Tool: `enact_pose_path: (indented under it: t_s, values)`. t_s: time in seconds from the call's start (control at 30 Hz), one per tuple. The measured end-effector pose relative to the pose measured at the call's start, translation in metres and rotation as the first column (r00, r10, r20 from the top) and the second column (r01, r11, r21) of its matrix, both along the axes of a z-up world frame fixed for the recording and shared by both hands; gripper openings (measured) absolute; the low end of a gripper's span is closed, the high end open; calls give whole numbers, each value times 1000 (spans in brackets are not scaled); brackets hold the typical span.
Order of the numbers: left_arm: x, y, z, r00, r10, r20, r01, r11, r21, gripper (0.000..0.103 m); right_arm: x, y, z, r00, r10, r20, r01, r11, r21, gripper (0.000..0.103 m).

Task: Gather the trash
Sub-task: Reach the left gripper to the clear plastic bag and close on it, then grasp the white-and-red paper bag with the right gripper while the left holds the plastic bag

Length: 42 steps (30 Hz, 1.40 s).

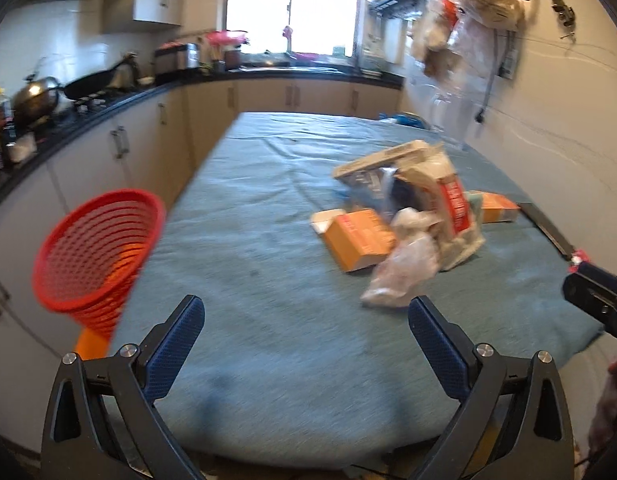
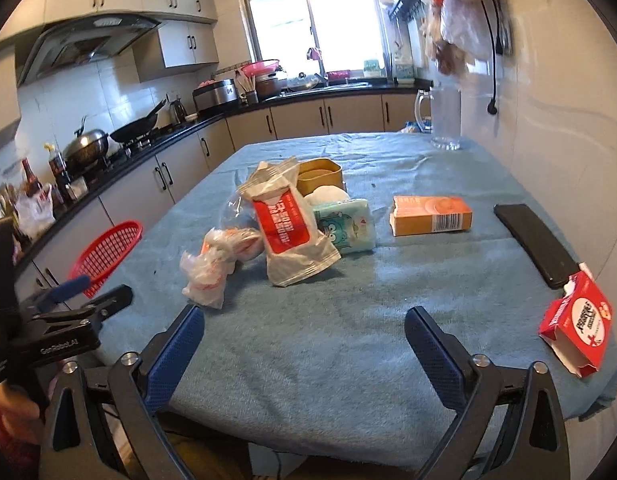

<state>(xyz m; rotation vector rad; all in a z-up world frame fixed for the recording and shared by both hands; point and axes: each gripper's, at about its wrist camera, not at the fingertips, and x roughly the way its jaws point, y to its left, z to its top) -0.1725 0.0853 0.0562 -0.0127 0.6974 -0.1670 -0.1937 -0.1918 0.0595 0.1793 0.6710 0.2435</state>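
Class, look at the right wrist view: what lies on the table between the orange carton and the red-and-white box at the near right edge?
In the right wrist view, a flat black slab lies between the orange carton and the red-and-white box, on the blue cloth.

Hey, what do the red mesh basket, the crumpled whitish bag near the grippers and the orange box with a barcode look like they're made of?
Red mesh basket: likely moulded plastic, judging by its uniform colour and regular lattice.
Crumpled whitish bag: thin plastic film, apparently; it is translucent, wrinkled and slightly glossy.
Orange box with a barcode: printed cardboard, probably; flat faces, crisp folded edges, a torn-looking end.
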Motion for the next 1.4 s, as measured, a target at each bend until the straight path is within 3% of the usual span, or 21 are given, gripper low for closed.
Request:
enact_pose_path:
  t_s: [0.2, 0.33, 0.5, 0.57, 0.6, 0.8, 1.0, 1.27, 1.4]
  values:
    - [16, -40, -2, 991, -134, 11, 134, 990, 43, 97, 16, -23, -3, 999, -3, -47, 8, 995, 97, 84]
    - [34, -73, -6, 979, -202, -13, 203, 975, 93, 71, 23, -32, -2, 998, -7, -61, 15, 991, 133, 74]
    - [57, -89, -16, 978, -201, -50, 206, 971, 120, 59, 35, -43, -1, 998, -9, -66, 19, 988, 156, 73]
    - [63, -93, -21, 978, -201, -62, 207, 969, 132, 45, 41, -45, 0, 998, -1, -66, 12, 986, 164, 73]
    - [65, -92, -23, 978, -198, -68, 205, 970, 128, 31, 45, -45, 0, 998, 9, -65, 2, 986, 165, 73]
    - [66, -78, -24, 980, -194, -51, 197, 978, 62, 28, 64, -29, -1, 997, 58, -53, -50, 989, 138, 77]
    - [52, -54, -14, 981, -192, -22, 192, 981, -10, 28, 84, 2, -1, 995, 95, -18, -95, 995, 38, 83]
    - [39, -21, 4, 988, -150, 46, 152, 987, -53, 28, 119, 35, -6, 993, 122, -3, -121, 988, -94, 86]
    - [42, -10, 7, 990, -120, 71, 122, 992, -32, 28, 132, 45, -15, 992, 128, -19, -129, 983, -133, 86]
